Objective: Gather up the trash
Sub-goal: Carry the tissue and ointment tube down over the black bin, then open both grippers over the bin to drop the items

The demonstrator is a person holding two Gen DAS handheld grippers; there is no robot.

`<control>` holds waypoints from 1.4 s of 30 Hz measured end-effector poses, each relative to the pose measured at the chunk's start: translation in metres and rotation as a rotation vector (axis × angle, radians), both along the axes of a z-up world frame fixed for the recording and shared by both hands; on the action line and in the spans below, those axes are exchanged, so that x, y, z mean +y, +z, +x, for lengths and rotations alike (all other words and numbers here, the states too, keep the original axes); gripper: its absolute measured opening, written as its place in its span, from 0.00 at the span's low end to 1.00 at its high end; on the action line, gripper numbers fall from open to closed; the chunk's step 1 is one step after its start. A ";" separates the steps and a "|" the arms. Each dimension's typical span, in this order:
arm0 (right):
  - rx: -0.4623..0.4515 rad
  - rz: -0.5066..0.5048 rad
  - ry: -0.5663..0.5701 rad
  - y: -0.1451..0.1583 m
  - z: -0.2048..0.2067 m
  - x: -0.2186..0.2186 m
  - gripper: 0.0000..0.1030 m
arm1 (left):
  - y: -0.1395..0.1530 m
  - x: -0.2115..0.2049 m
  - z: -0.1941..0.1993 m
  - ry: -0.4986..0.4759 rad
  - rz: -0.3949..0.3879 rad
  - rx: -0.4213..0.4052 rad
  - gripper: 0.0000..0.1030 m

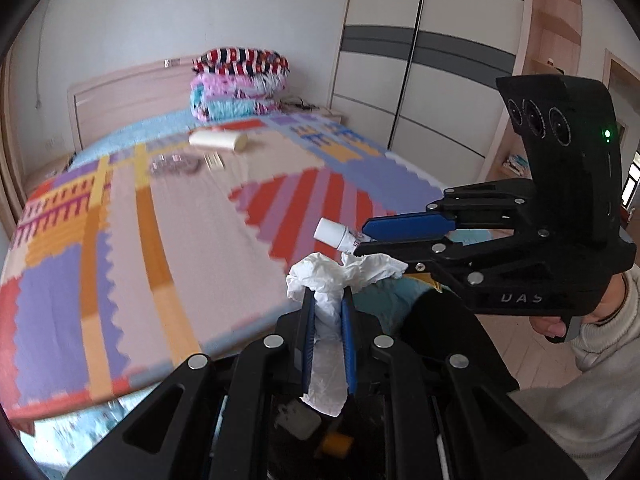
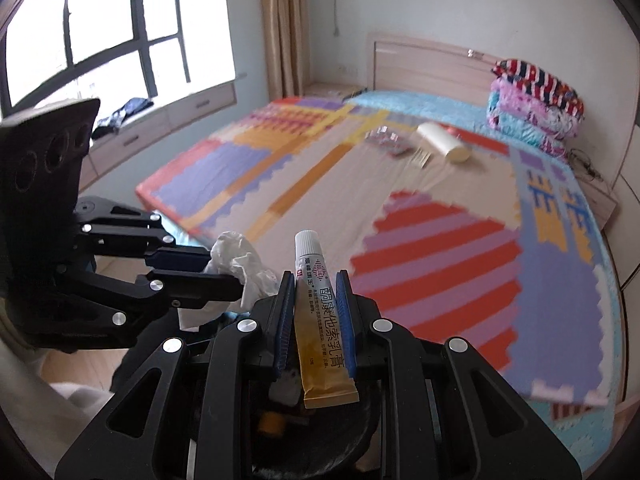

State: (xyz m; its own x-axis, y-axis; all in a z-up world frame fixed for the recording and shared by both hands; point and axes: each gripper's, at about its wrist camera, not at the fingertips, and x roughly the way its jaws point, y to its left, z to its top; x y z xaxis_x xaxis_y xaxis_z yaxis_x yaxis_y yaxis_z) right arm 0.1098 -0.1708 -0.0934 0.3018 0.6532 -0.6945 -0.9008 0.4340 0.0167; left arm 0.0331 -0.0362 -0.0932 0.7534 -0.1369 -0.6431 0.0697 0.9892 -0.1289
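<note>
White crumpled tissue (image 1: 340,276); white-and-yellow ointment tube (image 2: 320,316); bedspread (image 1: 168,216) at frame centre patterned red, purple, orange, seemingly beige.

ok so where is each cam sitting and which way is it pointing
Left wrist: sits on the left tongs, looking up the bed to the wardrobe; shows the clamped tissue, right tongs and a sleeved hand.
Right wrist: sits on the right tongs, looking up the bed toward the window; shows the clamped ointment tube and left tongs.
Shared: bed, folded blankets, cream bottle, both tongs, tissue, tube.
</note>
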 end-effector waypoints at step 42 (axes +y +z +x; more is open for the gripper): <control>0.338 -0.238 -0.038 -0.151 -0.007 0.004 0.22 | -0.166 -0.001 0.011 0.061 -0.077 0.459 0.13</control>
State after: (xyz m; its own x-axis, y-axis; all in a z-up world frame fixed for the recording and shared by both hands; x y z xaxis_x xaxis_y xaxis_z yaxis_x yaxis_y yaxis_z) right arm 0.1032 -0.1665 -0.2440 0.0514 0.4551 -0.8890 -0.8452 0.4940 0.2040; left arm 0.0438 -0.0367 -0.2590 0.4011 -0.1617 -0.9017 -0.0694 0.9761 -0.2060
